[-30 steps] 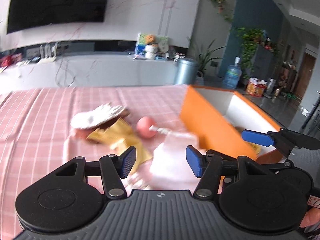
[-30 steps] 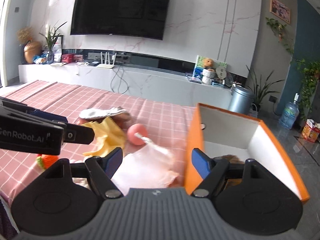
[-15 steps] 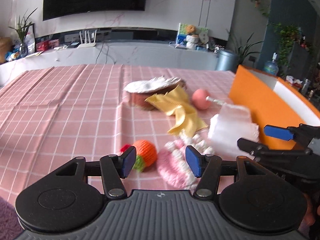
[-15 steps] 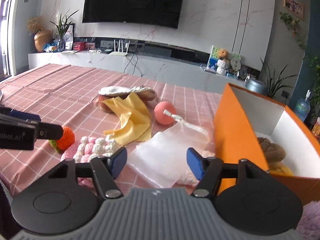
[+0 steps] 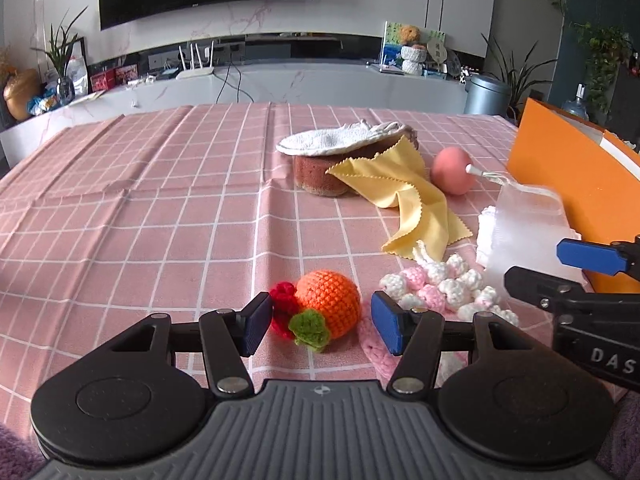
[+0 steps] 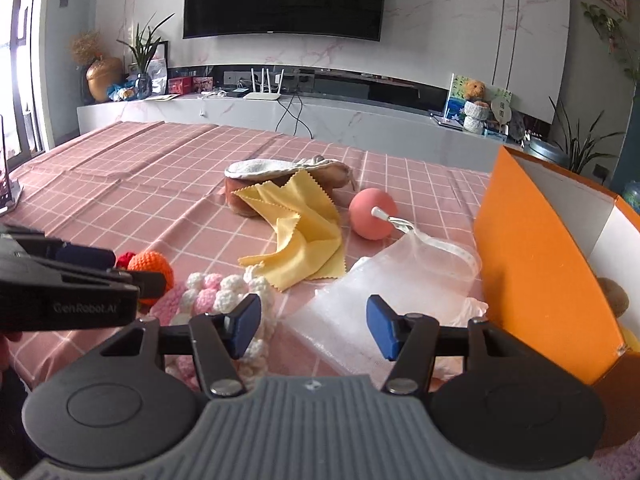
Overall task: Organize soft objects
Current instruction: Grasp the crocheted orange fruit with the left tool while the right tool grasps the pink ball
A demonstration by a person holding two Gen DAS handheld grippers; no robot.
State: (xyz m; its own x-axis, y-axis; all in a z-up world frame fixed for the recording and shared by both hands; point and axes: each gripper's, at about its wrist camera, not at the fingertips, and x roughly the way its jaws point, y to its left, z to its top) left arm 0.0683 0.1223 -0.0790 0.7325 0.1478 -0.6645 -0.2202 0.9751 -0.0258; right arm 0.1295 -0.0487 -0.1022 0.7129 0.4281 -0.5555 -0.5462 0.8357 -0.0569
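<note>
Soft things lie on the pink checked tablecloth (image 5: 160,208). A crocheted orange fruit (image 5: 328,300) sits between the jaws of my left gripper (image 5: 318,322), which is open, pads not pressing it. Right of it is a pink-and-white crocheted piece (image 5: 440,288). My right gripper (image 6: 314,326) hangs low over a white mesh bag (image 6: 392,288); its jaws are closing, the bag lies between them, and the pads are clear of it. A yellow cloth (image 6: 304,236), a pink ball (image 6: 372,218) and a brown fleece-lined slipper (image 6: 280,178) lie farther back.
An open orange box (image 6: 536,260) stands at the right table edge with a brown plush (image 6: 614,296) inside. The two grippers sit close side by side. A long white TV bench (image 5: 320,80) runs behind the table.
Both grippers have come down toward the table. The left view swung from the mesh bag to the orange fruit. The right jaws have narrowed.
</note>
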